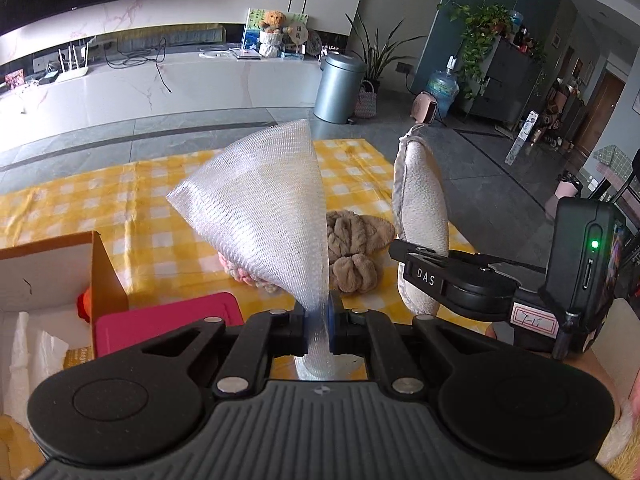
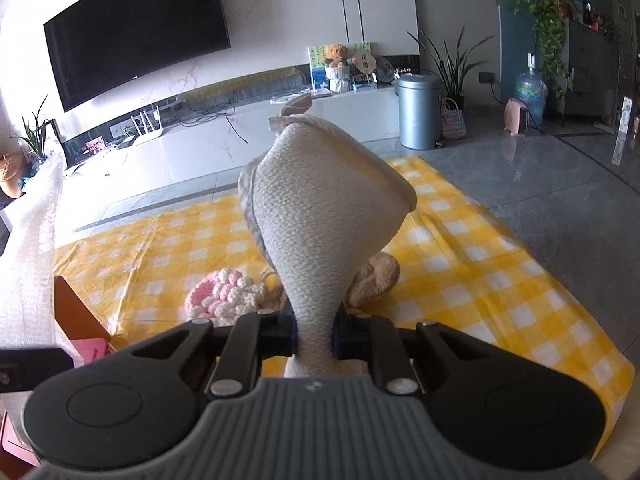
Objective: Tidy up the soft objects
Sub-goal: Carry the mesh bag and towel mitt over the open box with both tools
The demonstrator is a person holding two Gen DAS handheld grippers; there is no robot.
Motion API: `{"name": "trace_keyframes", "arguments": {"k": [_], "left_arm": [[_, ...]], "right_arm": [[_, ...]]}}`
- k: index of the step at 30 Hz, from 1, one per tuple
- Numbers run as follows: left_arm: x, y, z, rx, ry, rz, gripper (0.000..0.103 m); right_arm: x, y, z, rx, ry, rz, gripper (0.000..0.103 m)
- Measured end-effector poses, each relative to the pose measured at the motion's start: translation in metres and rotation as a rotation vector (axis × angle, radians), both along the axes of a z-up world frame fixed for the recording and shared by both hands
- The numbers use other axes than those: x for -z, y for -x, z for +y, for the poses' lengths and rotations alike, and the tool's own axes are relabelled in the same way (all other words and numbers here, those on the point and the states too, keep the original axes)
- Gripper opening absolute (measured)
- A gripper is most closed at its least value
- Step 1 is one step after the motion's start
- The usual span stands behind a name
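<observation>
Main risk: both grips are thin edge pinches, so a jerk or a snag on the cardboard box [image 1: 96,264] flap could pull the fabric free; the loose ends could also drag over the brown plush piece [image 1: 356,248] and pink crochet item [image 2: 224,294] on the yellow checked cloth [image 1: 120,208]. Left gripper [image 1: 319,328] is pressed together on a white mesh cloth [image 1: 264,208], which fans up ahead of it. Right gripper [image 2: 316,334] pinches a cream knit cloth [image 2: 320,216], which stands up past its jaws, off the cloth below.
</observation>
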State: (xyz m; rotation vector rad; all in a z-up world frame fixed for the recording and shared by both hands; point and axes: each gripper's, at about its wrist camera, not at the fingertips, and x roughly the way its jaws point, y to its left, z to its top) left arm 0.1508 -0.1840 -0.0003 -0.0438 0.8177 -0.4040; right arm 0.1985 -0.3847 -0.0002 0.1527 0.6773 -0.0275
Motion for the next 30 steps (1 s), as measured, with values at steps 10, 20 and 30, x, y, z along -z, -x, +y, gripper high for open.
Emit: {"name": "trace_keyframes", "arguments": {"k": [10, 20, 30], "left_arm": [[-0.044, 0.025, 0.048, -0.075, -0.04, -0.097, 0.009], [-0.065, 0.056, 0.122, -0.211, -0.04, -0.138, 0.009], [-0.06, 0.073, 0.204, -0.347, 0.027, -0.157, 0.009]], "right_arm": [[-0.051, 0.028, 0.056, -0.123, 0.018, -0.175, 0.014], [-0.088, 0.06, 0.101, -0.299, -0.254, -0.35, 0.015], [-0.078, 0.059, 0.181, -0.455, -0.107, -0.304, 0.015]]}}
